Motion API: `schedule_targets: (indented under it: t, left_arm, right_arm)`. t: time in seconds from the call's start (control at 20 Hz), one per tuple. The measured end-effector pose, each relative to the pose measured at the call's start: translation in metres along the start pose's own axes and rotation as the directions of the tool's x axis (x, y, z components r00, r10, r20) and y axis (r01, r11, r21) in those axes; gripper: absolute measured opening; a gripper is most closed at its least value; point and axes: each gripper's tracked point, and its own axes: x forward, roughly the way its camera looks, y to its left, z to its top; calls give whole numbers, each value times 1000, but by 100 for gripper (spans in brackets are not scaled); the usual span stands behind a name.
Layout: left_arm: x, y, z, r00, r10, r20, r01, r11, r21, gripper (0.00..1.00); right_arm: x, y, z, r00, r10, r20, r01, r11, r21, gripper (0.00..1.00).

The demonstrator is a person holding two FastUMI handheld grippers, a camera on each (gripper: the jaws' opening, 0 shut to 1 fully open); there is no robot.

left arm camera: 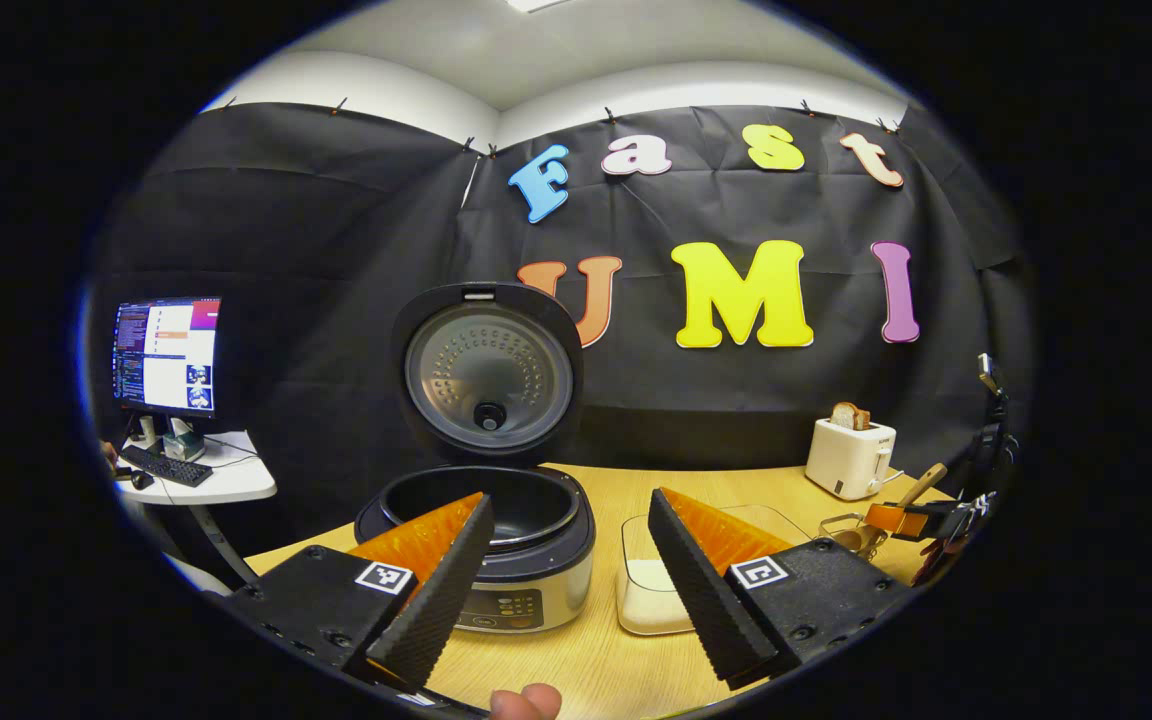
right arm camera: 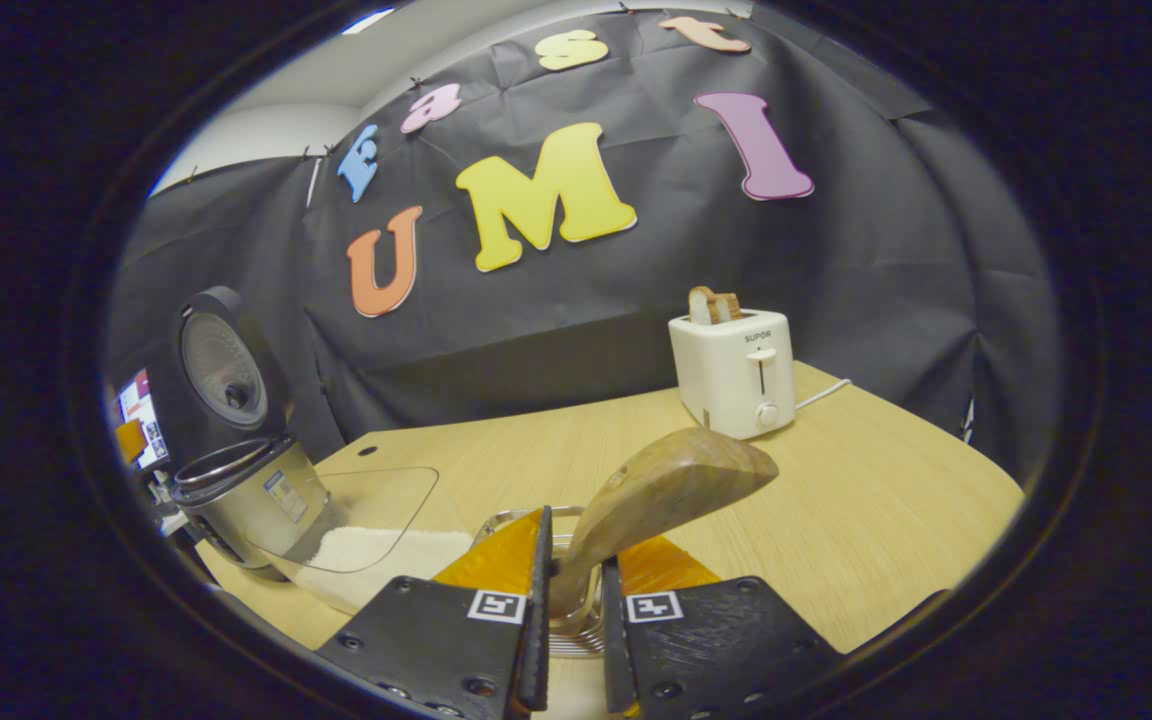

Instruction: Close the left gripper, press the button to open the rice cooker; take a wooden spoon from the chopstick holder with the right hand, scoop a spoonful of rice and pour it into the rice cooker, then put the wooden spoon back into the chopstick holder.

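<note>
Right gripper view: the right gripper [right arm camera: 572, 590] is seen with its fingers pressed on the wooden spoon [right arm camera: 661, 490] handle, above the chopstick holder [right arm camera: 568, 615]. Bare table [right arm camera: 886, 500] lies open toward the toaster [right arm camera: 733, 372]. In the left gripper view, the left gripper [left arm camera: 566, 580] is held wide apart before the open rice cooker [left arm camera: 496, 520], beside the rice container [left arm camera: 651, 590].

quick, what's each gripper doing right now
Left gripper: open, holding nothing.
Right gripper: closed on the wooden spoon, over the chopstick holder.
</note>
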Motion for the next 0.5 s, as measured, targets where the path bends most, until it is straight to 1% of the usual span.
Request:
schedule_targets:
  t: [0.05, 0.1, 0.15, 0.2, 0.25, 0.3, 0.5]
  left_arm:
    - [-1, 3, -1, 1000, 2, -2, -2, 1000, -2, 99]
    - [0, 5, -1, 1000, 3, -1, -3, 1000, -4, 99]
    - [-1, 6, -2, 1000, 0, -8, 0, 1000, -2, 99]
    - [-2, 10, -2, 1000, 2, -9, -2, 1000, -1, 99]
    - [-2, 11, 0, 1000, 7, -3, -7, 1000, 3, 99]
    - [-3, 13, 2, 1000, 9, 2, -9, 1000, 6, 100]
    - [-2, 10, 4, 1000, -7, 10, 7, 1000, 9, 99]
  right_arm:
    - [1, 5, 4, 1000, 16, 8, -16, 1000, 20, 14]
    - [4, 7, 5, 1000, -1, 5, 1, 1000, 8, 10]
    - [4, 7, 6, 1000, 0, 0, 0, 1000, -9, 6]
    - [3, 8, 5, 1000, -3, -1, 3, 1000, -7, 5]
    - [3, 10, 7, 1000, -1, -1, 1, 1000, -2, 1]
    - [3, 11, 9, 1000, 2, 0, -2, 1000, -1, 0]
    - [-6, 13, 30, 999, 6, 34, -5, 1000, -14, 1]
